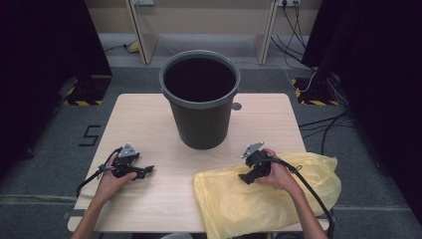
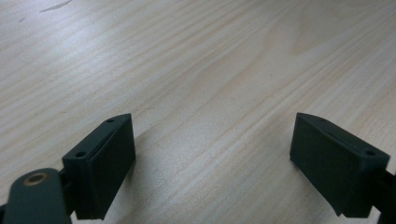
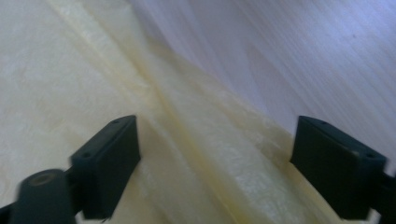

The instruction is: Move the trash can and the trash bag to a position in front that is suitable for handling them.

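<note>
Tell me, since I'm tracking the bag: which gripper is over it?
The right gripper: its open jaws hang over the yellow bag. The left gripper is over bare table.

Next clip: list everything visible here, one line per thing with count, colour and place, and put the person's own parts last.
bin: one, dark grey, upright at the far middle of the table, open top.
plastic bag: one, yellow, lying flat on the table's near right part, hanging over the near edge.
table: one, light wood, centre of the high view.
cables: several, black, on the grey floor at right.
left gripper: one, black, jaws open over bare wood.
right gripper: one, black, jaws open above the bag's edge.
left hand: one, near left.
right hand: one, over the bag.
</note>
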